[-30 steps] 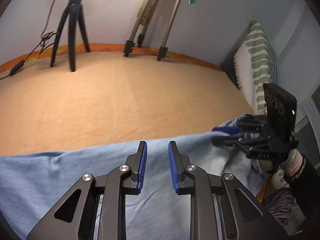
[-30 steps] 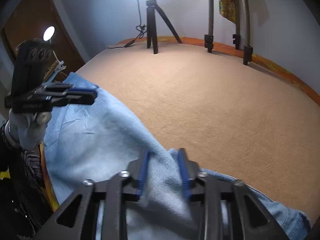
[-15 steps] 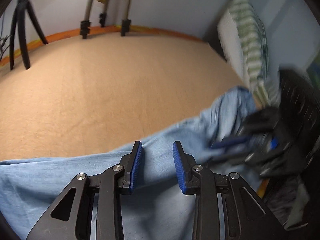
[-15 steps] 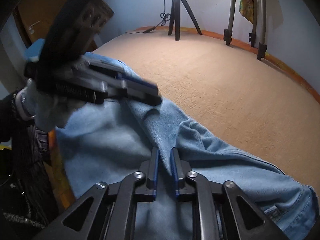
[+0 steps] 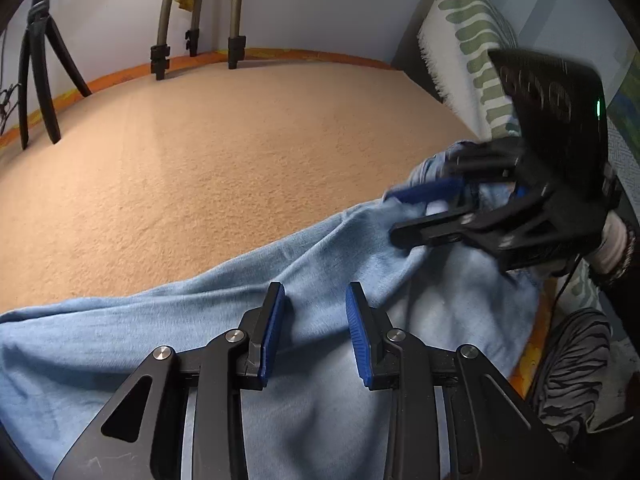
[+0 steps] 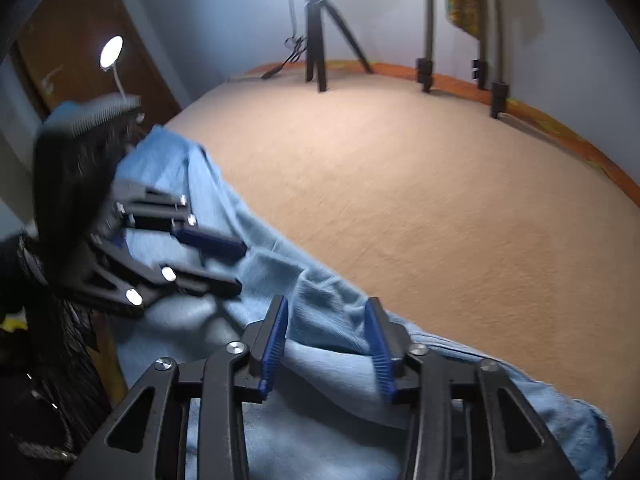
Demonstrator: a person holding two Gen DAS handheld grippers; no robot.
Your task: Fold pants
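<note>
we are near the start, we think. the blue pants lie long and bumpy along the near edge of the tan bed, with no neat fold yet. our left gripper is open a little, and the cloth lies under it. our right gripper has just been opening; a soft hump of cloth sits between its jaws, but the pads do not squeeze it.

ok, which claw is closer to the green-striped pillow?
Right. The right claw, jaws just opening with a fold of the pants between them, sits close by the pillow; the left claw is farther along the pants.
</note>
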